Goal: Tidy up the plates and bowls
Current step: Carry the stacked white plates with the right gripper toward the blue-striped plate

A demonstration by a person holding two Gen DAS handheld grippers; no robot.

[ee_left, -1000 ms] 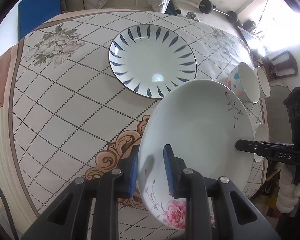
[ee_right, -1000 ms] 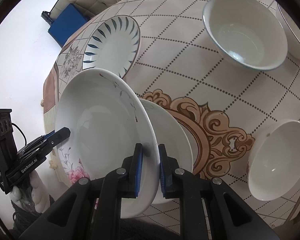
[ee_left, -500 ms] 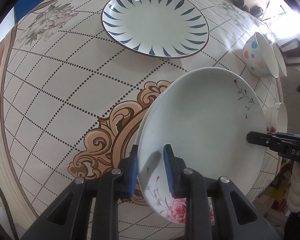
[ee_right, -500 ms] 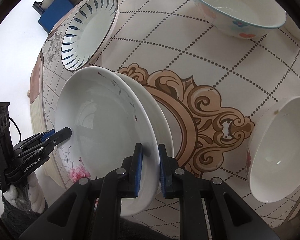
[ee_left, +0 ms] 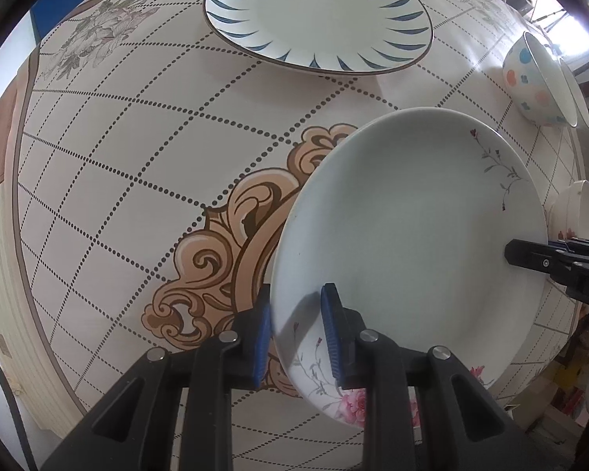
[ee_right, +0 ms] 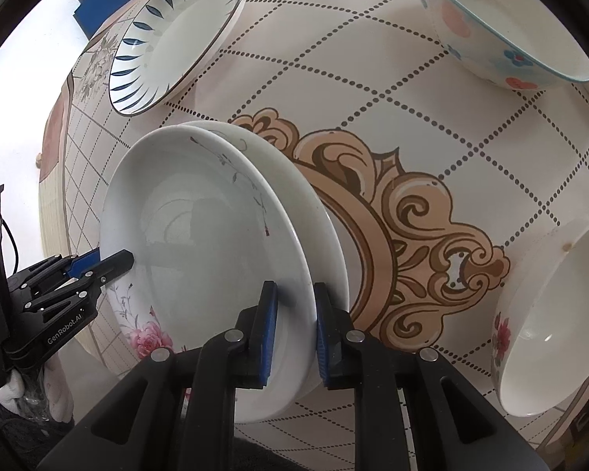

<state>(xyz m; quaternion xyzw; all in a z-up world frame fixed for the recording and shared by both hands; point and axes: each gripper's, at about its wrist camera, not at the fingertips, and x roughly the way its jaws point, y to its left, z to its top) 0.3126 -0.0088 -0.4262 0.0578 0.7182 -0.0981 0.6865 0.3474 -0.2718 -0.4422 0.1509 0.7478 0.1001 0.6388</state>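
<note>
**Spotter:** What has changed since a second ago?

**Me:** I am bringing the rose plate (ee_left: 408, 243) down. The table (ee_left: 129, 157) fills far more of both wrist views than it did, and its brown scroll medallion (ee_right: 408, 212) sits just beyond the plate's far rim. The blue-leaf plate (ee_left: 318, 11) lies toward the far edge of the table, well apart.

**Spotter:** And the tools?

**Me:** My left tool (ee_left: 296, 337) is nearly closed, pinching the plate's near rim between the blue pads. My right tool (ee_right: 292, 333) grips the opposite rim the same way. Its jaws are narrow and the rim stands between them, one pad inside the plate, one outside. In the right wrist view a second white rim (ee_right: 314, 204) shows behind the first, so I may be holding two nested plates; I cannot tell for sure.

**Spotter:** Is it on the table yet?

**Me:** I judge not. It looks tilted, and I cannot see contact underneath. The dotted bowl (ee_right: 502, 27) and the rose bowl (ee_right: 549, 384) stand off to the right side, unsorted. I think the plate should be set flat near the medallion before either tool lets go.
</note>
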